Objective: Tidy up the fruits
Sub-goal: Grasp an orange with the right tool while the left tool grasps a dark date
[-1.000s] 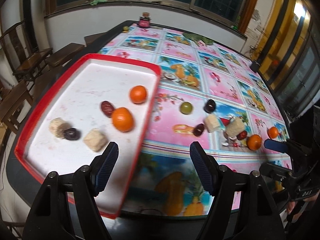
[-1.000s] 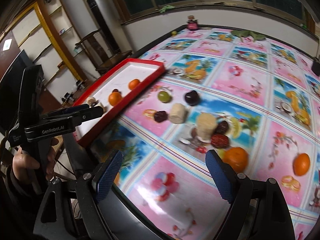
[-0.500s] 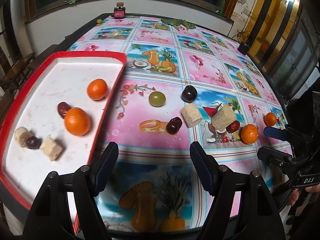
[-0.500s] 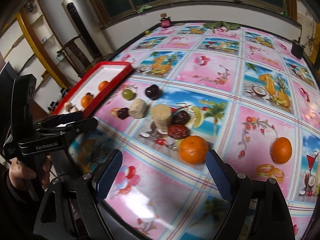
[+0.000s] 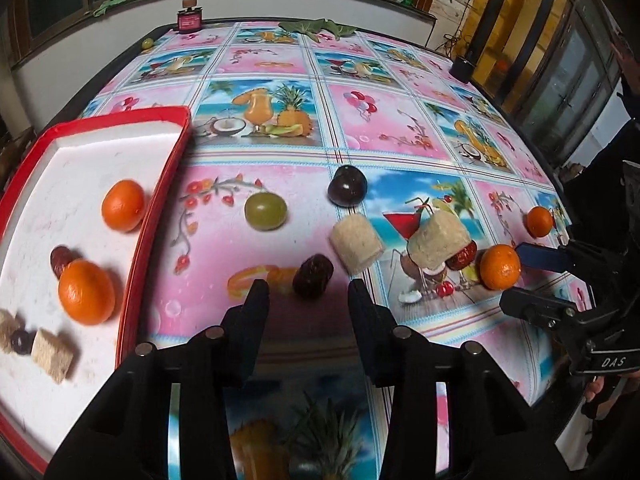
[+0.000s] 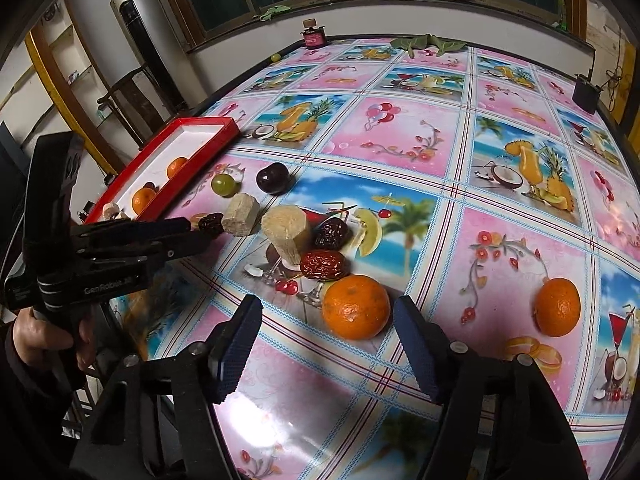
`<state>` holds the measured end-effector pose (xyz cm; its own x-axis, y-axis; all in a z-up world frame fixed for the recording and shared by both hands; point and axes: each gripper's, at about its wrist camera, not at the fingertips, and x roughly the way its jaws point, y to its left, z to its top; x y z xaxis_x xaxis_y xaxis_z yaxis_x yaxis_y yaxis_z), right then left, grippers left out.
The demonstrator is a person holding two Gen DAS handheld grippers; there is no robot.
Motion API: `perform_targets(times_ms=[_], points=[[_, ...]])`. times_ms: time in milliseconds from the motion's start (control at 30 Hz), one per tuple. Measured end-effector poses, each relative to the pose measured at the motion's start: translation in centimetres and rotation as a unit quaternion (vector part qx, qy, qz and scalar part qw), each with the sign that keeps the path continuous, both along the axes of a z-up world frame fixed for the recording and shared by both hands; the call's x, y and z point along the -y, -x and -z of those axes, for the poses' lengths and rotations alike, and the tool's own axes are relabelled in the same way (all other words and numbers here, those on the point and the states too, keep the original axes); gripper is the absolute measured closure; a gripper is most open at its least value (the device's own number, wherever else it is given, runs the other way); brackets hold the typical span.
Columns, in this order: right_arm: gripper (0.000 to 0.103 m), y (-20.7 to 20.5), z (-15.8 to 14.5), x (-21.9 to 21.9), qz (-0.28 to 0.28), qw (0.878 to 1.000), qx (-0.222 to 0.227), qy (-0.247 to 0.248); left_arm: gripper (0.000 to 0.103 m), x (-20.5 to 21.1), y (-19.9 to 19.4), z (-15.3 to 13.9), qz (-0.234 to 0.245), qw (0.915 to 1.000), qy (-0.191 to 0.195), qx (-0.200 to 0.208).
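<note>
- Dried date [image 5: 312, 276] lies on the tablecloth [image 5: 256, 240] just ahead of the left gripper [image 5: 308, 300], in line with the gap between its fingertips; the jaws are closing, nothing is between the pads yet.
- Right gripper [image 6: 328, 320] has its jaws closing too, with a mandarin [image 6: 355, 307] sitting between the blue pads [image 6: 236, 344], which do not press on it.
- Red tray [image 5: 160, 216] stands left of the left gripper and holds two mandarins, a date, cake cubes and a small dark fruit.
- Green grape [image 5: 265, 211], dark plum [image 5: 347, 191] and two cake pieces [image 5: 356, 244] rest on the cloth beyond the date.
- Second mandarin [image 6: 557, 307] lies well apart to the right of the right gripper.
- Two more dates [image 6: 324, 264] touch the upright cake piece just behind the nearer mandarin.
</note>
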<state>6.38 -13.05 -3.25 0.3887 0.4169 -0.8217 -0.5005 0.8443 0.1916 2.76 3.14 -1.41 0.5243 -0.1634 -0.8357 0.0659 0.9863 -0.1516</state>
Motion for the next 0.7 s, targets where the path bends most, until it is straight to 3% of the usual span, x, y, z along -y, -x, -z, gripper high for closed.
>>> perform_targets(times_ms=[200,233,267,300,467,700], points=[[0.041,-0.4,0.6,-0.1,0.004,1.000,-0.002,0.005,0.064,0.6,-1.0,0.5,0.011,0.9999,-0.010,-0.003],[0.042,-0.5,0.6,-0.1,0.005,1.000,-0.002,0.006,0.068,0.7,-1.1,0.5,0.014,0.9998,-0.011,-0.002],[0.044,-0.6,0.7,-0.1,0.006,1.000,-0.002,0.007,0.081,0.8,-1.2,0.6,0.017,0.9998,-0.012,-0.002],[0.046,-0.7,0.9,-0.2,0.007,1.000,-0.003,0.009,0.084,1.1,-1.2,0.6,0.022,0.9997,-0.014,-0.004],[0.065,-0.9,1.6,-0.6,0.009,1.000,0.001,0.028,0.084,2.0,-1.0,0.7,0.032,0.9989,-0.034,0.001],[0.066,-0.7,0.9,-1.5,-0.003,1.000,0.014,0.022,0.084,0.8,0.0,-0.2,0.015,0.9998,-0.010,0.009]])
